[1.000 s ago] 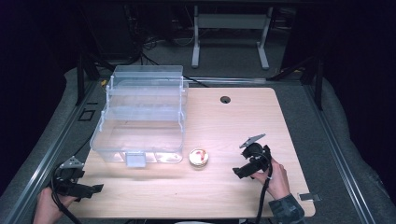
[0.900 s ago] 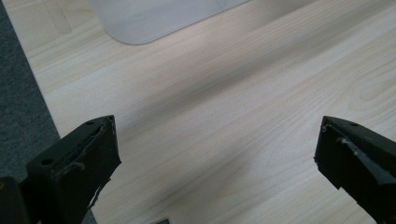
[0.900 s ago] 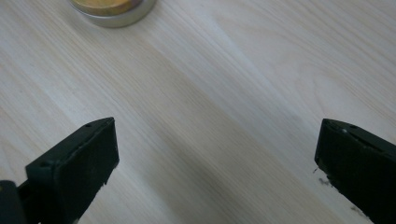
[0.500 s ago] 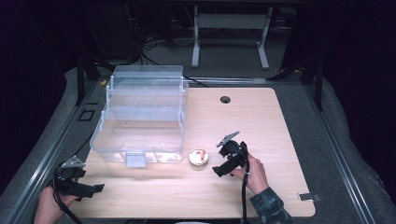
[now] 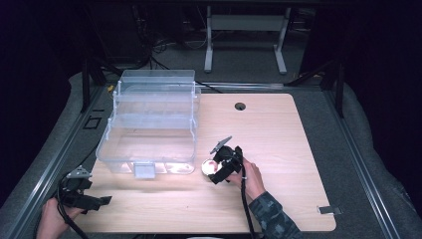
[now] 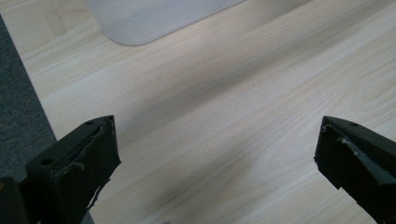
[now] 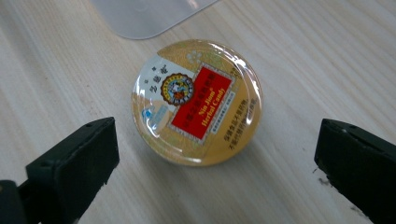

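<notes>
A small round candy tin with a gold lid and a red label lies flat on the wooden table, just right of the front corner of a clear plastic tiered box. In the high view the tin sits directly in front of my right gripper. That gripper is open, jaws wide apart on either side of the tin, not touching it. My left gripper is near the table's front left corner. It is open over bare wood with nothing between its jaws.
The clear box's rounded corner shows ahead of the left gripper. A cable hole is at the table's back middle. Grey padding borders the table. A white metal frame stands behind it.
My right gripper has moved left across the table and now sits at the candy tin. The left gripper has stayed put.
</notes>
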A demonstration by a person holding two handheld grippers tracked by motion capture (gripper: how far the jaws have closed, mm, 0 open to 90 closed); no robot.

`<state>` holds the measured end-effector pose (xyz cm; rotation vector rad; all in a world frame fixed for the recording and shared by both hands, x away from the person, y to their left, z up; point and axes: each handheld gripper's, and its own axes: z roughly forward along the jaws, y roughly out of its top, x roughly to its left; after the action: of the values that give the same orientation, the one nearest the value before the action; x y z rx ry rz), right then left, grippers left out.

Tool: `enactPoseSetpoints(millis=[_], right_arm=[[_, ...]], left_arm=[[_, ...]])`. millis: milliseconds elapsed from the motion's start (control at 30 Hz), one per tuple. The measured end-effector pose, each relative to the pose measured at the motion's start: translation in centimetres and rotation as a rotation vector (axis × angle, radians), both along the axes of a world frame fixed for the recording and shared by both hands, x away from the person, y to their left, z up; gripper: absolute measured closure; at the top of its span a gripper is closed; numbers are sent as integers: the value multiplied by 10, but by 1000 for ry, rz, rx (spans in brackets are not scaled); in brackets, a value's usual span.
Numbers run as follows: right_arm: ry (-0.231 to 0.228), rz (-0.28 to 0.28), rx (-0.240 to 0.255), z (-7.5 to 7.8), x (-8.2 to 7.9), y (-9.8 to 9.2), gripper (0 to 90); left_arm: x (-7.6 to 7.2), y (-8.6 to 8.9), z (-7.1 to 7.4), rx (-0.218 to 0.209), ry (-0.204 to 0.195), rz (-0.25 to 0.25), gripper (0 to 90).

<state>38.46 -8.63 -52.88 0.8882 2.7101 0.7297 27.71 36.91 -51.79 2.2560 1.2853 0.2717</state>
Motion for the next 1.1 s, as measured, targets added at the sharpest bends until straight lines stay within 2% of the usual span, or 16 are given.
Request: enactPoseSetpoints(millis=[100,133,167,300,400,433,567,733,833,933,1000,1100], right_arm=[[-5,5,11,-3,0,5,32],[-7,17,31,-6,2,10,40],[-11,18,13,-7,2,11,42],[-17,20,9,-10,5,16,64],[6,23,-7,-12,6,19,87],[-3,18,6,-14,6,20,105],[9,14,-4,-16,7,22,190],[7,18,-2,-17,7,22,198],[12,19,4,-16,7,22,198],[0,28,9,-12,4,22,199],[-6,23,8,-8,3,20,199],[-10,25,9,-4,2,18,199]], left_arm=[[0,1,-1,0,3,2,0],[-1,2,-1,2,6,4,0],[-1,3,-1,1,5,6,0],[-3,5,2,1,1,7,0],[-4,6,1,2,0,14,0],[-4,6,1,1,-1,13,0],[-4,5,1,9,4,6,0],[-3,4,0,12,8,7,0],[-3,4,2,9,-3,6,0],[-3,3,3,4,-11,7,0],[-1,3,3,11,2,-7,1],[-1,2,2,10,0,0,1]])
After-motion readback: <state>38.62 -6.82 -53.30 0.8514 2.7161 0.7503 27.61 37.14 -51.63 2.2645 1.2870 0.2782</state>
